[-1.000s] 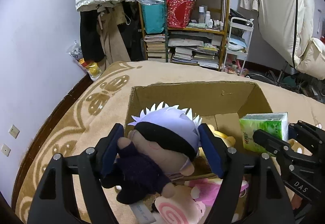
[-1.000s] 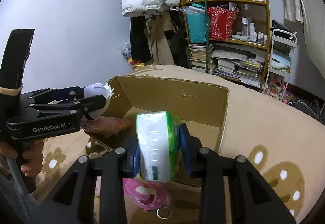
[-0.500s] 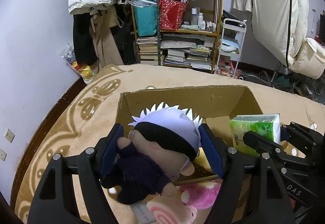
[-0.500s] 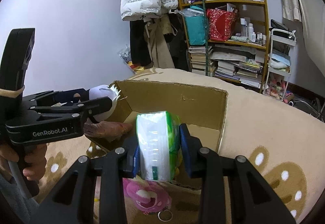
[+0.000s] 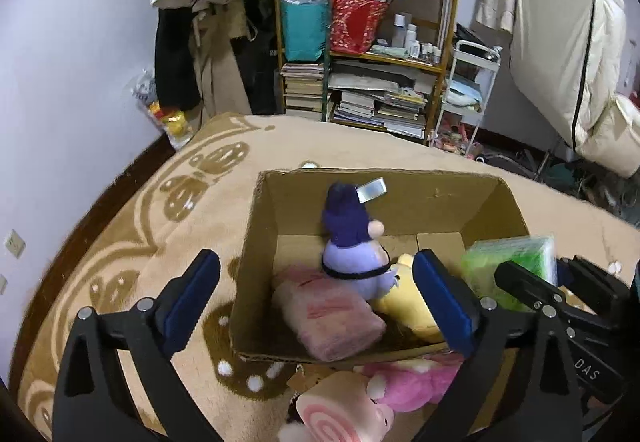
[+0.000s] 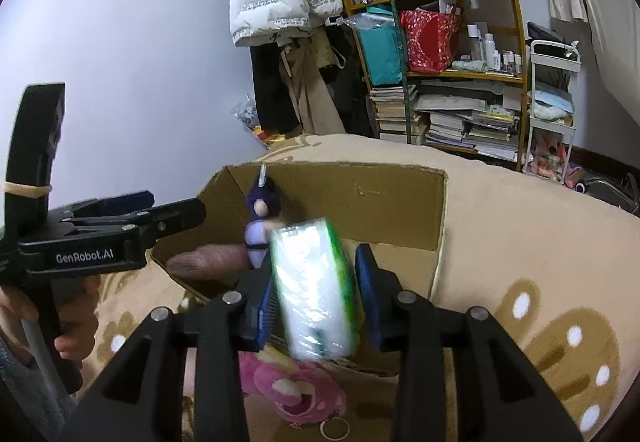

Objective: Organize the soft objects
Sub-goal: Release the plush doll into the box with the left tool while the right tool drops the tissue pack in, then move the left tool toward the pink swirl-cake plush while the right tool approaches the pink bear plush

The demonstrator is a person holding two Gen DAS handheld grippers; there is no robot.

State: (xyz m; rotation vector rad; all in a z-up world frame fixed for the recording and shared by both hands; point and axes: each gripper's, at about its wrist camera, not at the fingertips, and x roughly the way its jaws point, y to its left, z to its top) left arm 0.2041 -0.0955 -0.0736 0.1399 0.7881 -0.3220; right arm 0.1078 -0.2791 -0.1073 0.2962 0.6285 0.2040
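An open cardboard box [image 5: 440, 197] sits on the beige blanket. My left gripper [image 5: 316, 306] is open and empty above the box's near side. The white-haired plush doll [image 5: 352, 242] falls head down into the box, beside a pink plush [image 5: 328, 314] and a yellow plush [image 5: 404, 302]. My right gripper [image 6: 316, 298] has opened, and the green tissue pack [image 6: 316, 290] is blurred and tilted between its pads, slipping free over the box [image 6: 360, 201]. The pack also shows in the left wrist view [image 5: 508, 266].
A pink bear plush [image 6: 296, 390] and a pink swirl plush [image 5: 340, 414] lie on the blanket in front of the box. A cluttered shelf [image 5: 360, 41], hanging coats and a white cart [image 5: 468, 93] stand beyond the bed.
My left gripper opened and let go of the doll, which dropped into the box. My right gripper opened and the tissue pack tilted and began to fall.
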